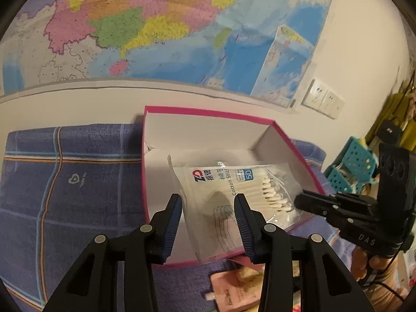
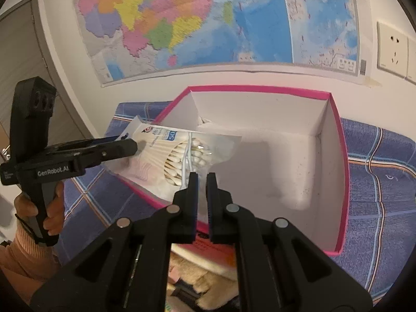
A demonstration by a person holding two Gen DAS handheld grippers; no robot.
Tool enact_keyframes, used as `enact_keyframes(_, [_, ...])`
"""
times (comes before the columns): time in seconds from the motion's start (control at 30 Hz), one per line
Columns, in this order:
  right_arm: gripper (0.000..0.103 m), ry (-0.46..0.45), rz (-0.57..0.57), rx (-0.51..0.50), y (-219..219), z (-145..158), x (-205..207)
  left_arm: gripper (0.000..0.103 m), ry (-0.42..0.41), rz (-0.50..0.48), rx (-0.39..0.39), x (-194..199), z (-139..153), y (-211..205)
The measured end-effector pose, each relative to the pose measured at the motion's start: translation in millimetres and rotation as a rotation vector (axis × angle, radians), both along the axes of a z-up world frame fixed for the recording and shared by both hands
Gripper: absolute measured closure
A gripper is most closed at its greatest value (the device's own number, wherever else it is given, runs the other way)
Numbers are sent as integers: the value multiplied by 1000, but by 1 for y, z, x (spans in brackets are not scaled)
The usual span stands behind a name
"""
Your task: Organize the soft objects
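Left wrist view:
- left gripper (image 1: 208, 200): jaws apart, nothing clamped; the near corner of the cotton swab bag (image 1: 234, 200) lay in the gap between the fingers, contact unclear.
- cotton swab bag: clear plastic, swab heads bunched toward the right of the gripper; it sat ahead of the fingertips, partly inside the pink box (image 1: 208, 135), with its near end hanging over the box's front rim.
- pink box: open top, white inside, straight ahead of the gripper on a blue plaid cloth (image 1: 72, 182).
- right gripper (image 1: 301, 200): came in from the right, tip at the bag's swab end.
- pink pouch (image 1: 234, 293): below the fingers, on the cloth.

Right wrist view:
- right gripper (image 2: 202, 179): jaws nearly together, pinching the bag's edge (image 2: 182, 156) just beyond the tips.
- left gripper (image 2: 130, 147): far left, its tip on the bag's far end, held by a hand (image 2: 39, 208).
- pink box (image 2: 338, 156): ahead and to the right, mostly bare inside; bag draped over its left rim.
- wall map (image 2: 208, 20): behind the box.
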State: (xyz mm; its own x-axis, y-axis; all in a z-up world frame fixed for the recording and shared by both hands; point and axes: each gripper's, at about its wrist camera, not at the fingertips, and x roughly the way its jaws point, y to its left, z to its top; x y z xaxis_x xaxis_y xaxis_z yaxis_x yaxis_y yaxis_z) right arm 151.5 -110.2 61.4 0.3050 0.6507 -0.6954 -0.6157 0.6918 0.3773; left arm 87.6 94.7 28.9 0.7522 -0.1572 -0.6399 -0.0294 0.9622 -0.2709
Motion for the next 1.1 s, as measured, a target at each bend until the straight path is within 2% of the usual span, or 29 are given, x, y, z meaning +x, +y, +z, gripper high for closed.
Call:
enact_keyframes(0.2, [93, 49, 4, -43, 11, -21, 16, 61, 55, 21, 55, 15, -13, -1])
enact_keyframes(0.3, [90, 73, 3, -66, 16, -30, 21, 50, 62, 37, 91, 18, -14, -3])
enact_keyframes(0.33, [90, 90, -4, -75, 17, -34, 23, 45, 59, 46, 105, 18, -13, -4])
enact_keyframes(0.4, [90, 94, -9, -81, 17, -38, 23, 42, 41, 54, 127, 17, -10, -6])
enact_keyframes(0.6, [87, 40, -21, -58, 2, -21, 9, 41, -7, 71, 140, 4, -2, -8])
enact_keyframes(0.7, [80, 2, -25, -25, -15, -7, -3, 41, -58, 28, 135, -13, 5, -16])
enact_keyframes(0.87, [80, -38, -43, 0, -56, 6, -31, 41, -109, -114, 139, -43, 6, -42])
enact_keyframes(0.97, [80, -16, -61, -15, -76, -2, -42, 42, -80, -208, 129, -51, -6, -58])
enact_keyframes(1.1, [80, 59, -88, -35, -94, -28, -44, 42, -7, -267, 152, -43, -29, -75])
